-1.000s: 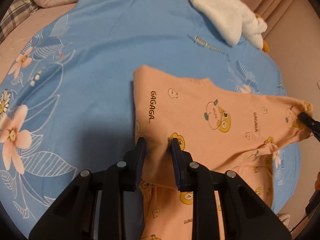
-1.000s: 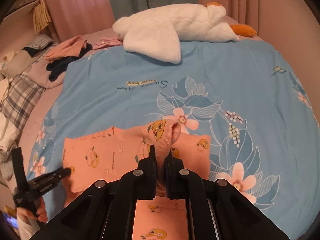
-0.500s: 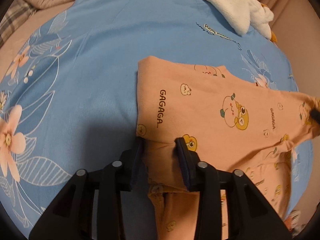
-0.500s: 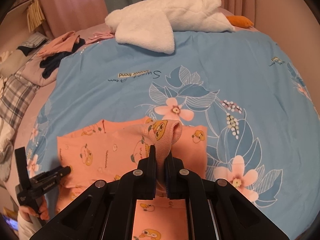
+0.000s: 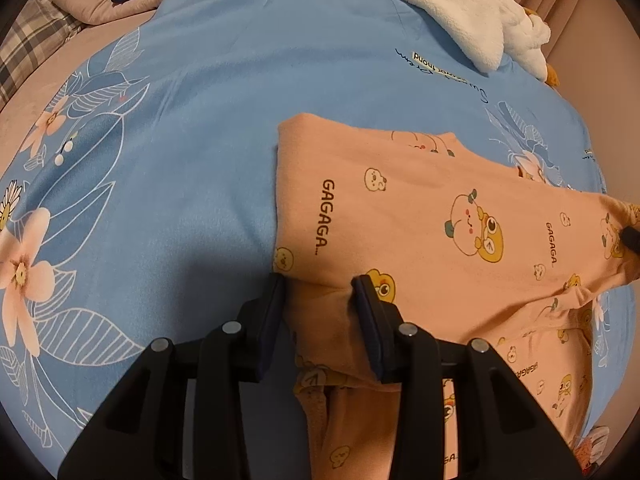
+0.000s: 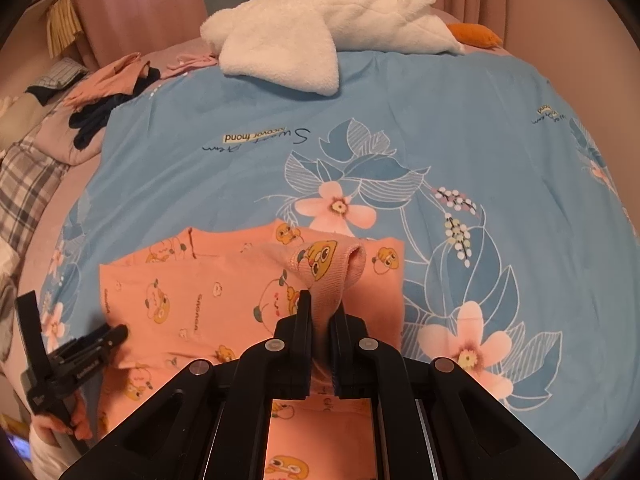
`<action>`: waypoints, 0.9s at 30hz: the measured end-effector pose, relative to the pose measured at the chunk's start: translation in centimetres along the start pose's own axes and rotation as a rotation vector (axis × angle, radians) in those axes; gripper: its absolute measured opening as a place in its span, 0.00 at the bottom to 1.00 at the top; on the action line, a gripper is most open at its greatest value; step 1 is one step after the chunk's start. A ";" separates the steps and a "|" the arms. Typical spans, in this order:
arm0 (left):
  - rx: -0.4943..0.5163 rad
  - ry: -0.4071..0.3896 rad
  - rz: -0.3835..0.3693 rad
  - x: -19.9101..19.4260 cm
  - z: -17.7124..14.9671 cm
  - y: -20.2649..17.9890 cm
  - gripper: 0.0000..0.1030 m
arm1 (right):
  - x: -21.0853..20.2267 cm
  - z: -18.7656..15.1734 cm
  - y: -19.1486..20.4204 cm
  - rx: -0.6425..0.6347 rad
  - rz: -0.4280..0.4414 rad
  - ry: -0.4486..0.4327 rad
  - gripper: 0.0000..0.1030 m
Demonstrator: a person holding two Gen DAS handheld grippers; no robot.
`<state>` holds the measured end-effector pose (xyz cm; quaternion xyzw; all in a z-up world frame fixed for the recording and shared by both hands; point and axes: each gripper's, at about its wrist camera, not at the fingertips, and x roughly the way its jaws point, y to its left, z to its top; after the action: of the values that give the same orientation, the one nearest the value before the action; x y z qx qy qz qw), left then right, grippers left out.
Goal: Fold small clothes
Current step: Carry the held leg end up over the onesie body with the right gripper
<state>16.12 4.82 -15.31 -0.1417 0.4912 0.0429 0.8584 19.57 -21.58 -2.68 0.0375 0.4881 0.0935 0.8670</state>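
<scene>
A peach baby garment (image 5: 440,220) printed with cartoon bears and "GAGAGA" lies part folded on the blue floral sheet (image 5: 180,140). My left gripper (image 5: 320,304) sits low over its near left corner. Its jaws stand apart, with a fold of the cloth lying loose between them. My right gripper (image 6: 320,308) is shut on the garment's ribbed cuff (image 6: 324,264), which stands up above the fingers. The rest of the garment (image 6: 192,292) spreads to the left beneath it. The left gripper (image 6: 116,334) shows in the right wrist view at the garment's left edge, held by a hand. The right gripper's tip (image 5: 630,236) shows at the far right.
A white plush goose (image 6: 320,32) with an orange beak lies across the far end of the bed. Loose dark and pink clothes (image 6: 108,92) are piled at the back left beside a plaid pillow (image 6: 24,184). Pink curtains hang behind.
The left jaws have spread wider around the cloth fold, and that view has edged closer to the garment. The right gripper still clamps the cuff in about the same place.
</scene>
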 end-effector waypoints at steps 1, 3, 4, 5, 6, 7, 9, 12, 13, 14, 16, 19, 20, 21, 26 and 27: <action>-0.001 -0.001 0.001 0.0 0.0 0.0 0.37 | 0.1 0.0 -0.1 0.002 0.000 0.002 0.08; -0.003 -0.002 0.001 0.0 0.0 0.0 0.37 | 0.2 -0.1 -0.2 0.005 -0.002 0.006 0.08; -0.002 -0.002 0.002 0.0 0.0 -0.1 0.37 | 0.3 -0.1 -0.3 0.006 -0.002 0.009 0.08; 0.000 -0.003 0.003 0.0 0.0 -0.1 0.37 | 0.4 -0.1 -0.3 0.006 -0.002 0.011 0.08; 0.001 -0.003 0.003 0.0 -0.1 -0.1 0.37 | 0.4 -0.2 -0.3 0.006 -0.003 0.013 0.08; 0.000 -0.003 0.002 0.0 -0.1 -0.1 0.37 | 0.5 -0.2 -0.4 0.006 -0.004 0.014 0.08; -0.004 -0.001 -0.001 0.0 0.0 0.0 0.37 | 0.7 -0.3 -0.5 0.008 -0.005 0.019 0.08; -0.005 0.000 -0.002 0.0 0.0 0.0 0.37 | 1.1 -0.4 -0.7 0.016 -0.007 0.028 0.08; -0.005 0.001 -0.003 0.0 0.0 0.1 0.37 | 1.2 -0.5 -0.8 0.017 -0.008 0.030 0.08; -0.007 0.002 -0.003 0.0 0.0 0.1 0.37 | 1.3 -0.5 -0.8 0.016 -0.011 0.033 0.08; -0.007 0.004 -0.006 0.0 0.0 0.1 0.37 | 1.5 -0.6 -0.9 0.017 -0.015 0.038 0.08; -0.010 0.006 -0.009 0.0 0.1 0.2 0.37 | 1.9 -0.8 -1.2 0.021 -0.019 0.047 0.08; -0.010 0.006 -0.009 0.0 0.0 0.2 0.37 | 2.0 -0.8 -1.2 0.022 -0.021 0.050 0.08; -0.009 0.005 -0.009 0.0 0.0 0.2 0.37 | 2.1 -0.9 -1.3 0.023 -0.022 0.053 0.08; -0.009 0.005 -0.009 -0.1 0.0 0.1 0.37 | 2.8 -1.1 -1.4 0.025 -0.037 0.068 0.08; -0.009 0.005 -0.010 0.0 0.0 0.1 0.37 | 3.0 -1.2 -1.5 0.026 -0.039 0.073 0.08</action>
<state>16.10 4.92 -15.28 -0.1479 0.4926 0.0404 0.8566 20.24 -22.49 -6.03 0.0359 0.5211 0.0714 0.8497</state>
